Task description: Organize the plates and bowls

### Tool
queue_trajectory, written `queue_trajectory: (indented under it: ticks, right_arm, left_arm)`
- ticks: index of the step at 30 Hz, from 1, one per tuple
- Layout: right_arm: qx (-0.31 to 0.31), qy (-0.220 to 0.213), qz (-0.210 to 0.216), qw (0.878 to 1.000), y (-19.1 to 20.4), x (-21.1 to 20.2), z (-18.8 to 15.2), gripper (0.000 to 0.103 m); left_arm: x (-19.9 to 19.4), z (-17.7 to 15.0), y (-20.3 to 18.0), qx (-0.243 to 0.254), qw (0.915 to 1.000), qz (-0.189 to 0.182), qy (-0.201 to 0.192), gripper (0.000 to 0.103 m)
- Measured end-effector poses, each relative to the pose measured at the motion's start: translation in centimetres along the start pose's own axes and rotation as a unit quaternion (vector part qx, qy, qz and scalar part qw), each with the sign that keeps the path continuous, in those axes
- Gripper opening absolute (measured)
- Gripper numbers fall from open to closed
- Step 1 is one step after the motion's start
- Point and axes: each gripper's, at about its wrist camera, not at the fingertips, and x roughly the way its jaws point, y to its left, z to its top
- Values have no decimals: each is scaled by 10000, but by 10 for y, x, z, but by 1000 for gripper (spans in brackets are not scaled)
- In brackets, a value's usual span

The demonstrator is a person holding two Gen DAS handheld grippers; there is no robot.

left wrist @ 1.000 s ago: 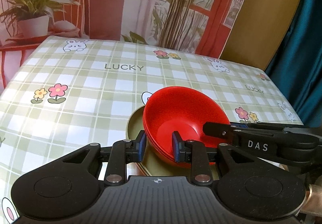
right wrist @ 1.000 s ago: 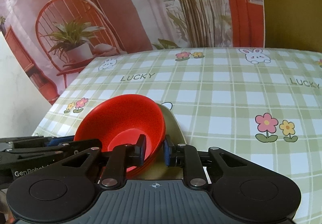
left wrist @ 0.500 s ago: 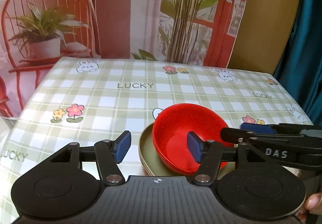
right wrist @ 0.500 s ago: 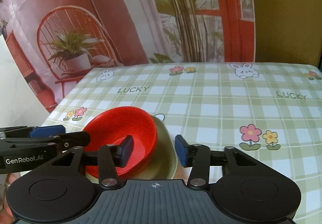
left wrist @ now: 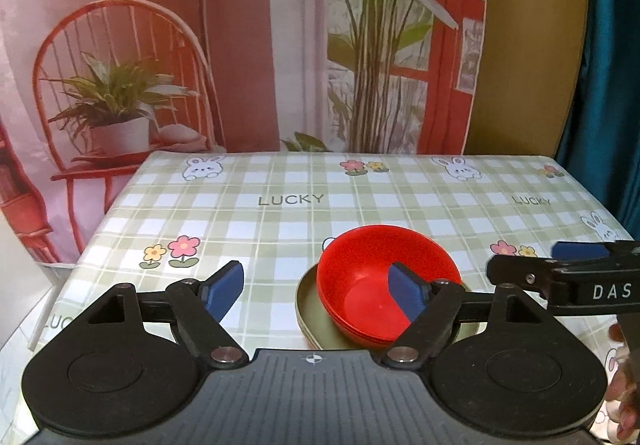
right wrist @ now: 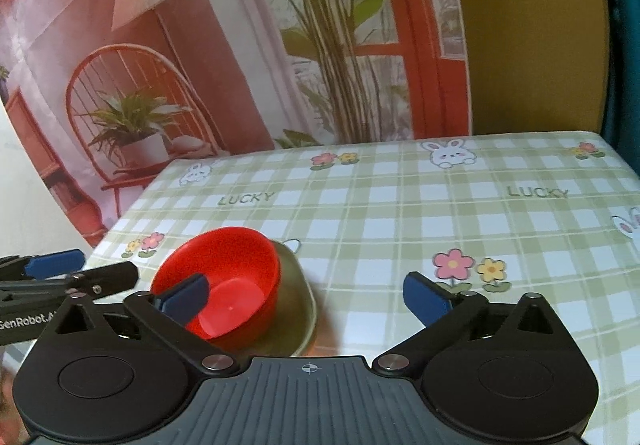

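Observation:
A stack of red bowls (left wrist: 372,269) rests on an olive-green plate (left wrist: 310,309) near the table's front edge. My left gripper (left wrist: 316,287) hovers above and behind the stack with its jaws opening. They press on nothing, and its right pad (left wrist: 406,293) shows in front of the bowl's inside. In the right wrist view the red bowls (right wrist: 236,265) and the plate (right wrist: 298,305) lie left of centre. My right gripper (right wrist: 306,295) is spread wide and still opening, with nothing gripped. Each gripper also shows in the other's view: the right gripper (left wrist: 540,261) and the left gripper (right wrist: 72,269).
The table (left wrist: 320,205) wears a green checked cloth with rabbits, flowers and the word LUCKY. Behind it hangs a printed backdrop (left wrist: 240,45) of a red chair and plants. A teal curtain (left wrist: 608,85) hangs at the right. A person's hand (left wrist: 622,405) holds the right gripper.
Both grippers were shut on the red bowl's rim, one at each side. Both have let go, spread wide and drawn back and upward. The bowls stay on the plate.

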Motion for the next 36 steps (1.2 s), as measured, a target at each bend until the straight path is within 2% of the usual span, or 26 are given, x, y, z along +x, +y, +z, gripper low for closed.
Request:
queue_trajectory:
  ticks: [4, 11, 16, 21, 28, 36]
  right_arm:
    - [-126, -99, -165, 9997, 3, -15, 2, 103]
    - [-320, -671, -376, 9965, 9, -64, 28, 103]
    - [-414, -1139, -397, 9918, 17, -107, 53, 103]
    - [-401, -1667, -353, 9846, 23, -155, 74, 103]
    - [-360, -2134, -340, 9757, 31, -207, 91, 103]
    - [-412, -2301, -310, 9718, 39, -232, 91, 103]
  left_arm:
    - [-11, 3, 0, -128, 9998, 77, -151, 81]
    - [-58, 28, -3, -32, 9965, 238, -798, 81]
    - [-100, 53, -10, 91, 9890, 532, -1375, 81]
    - [-140, 79, -12, 134, 9832, 471, -1758, 82]
    - [-182, 97, -15, 72, 9772, 423, -2079, 84]
    - [-205, 96, -22, 80, 9743, 463, -2202, 87]
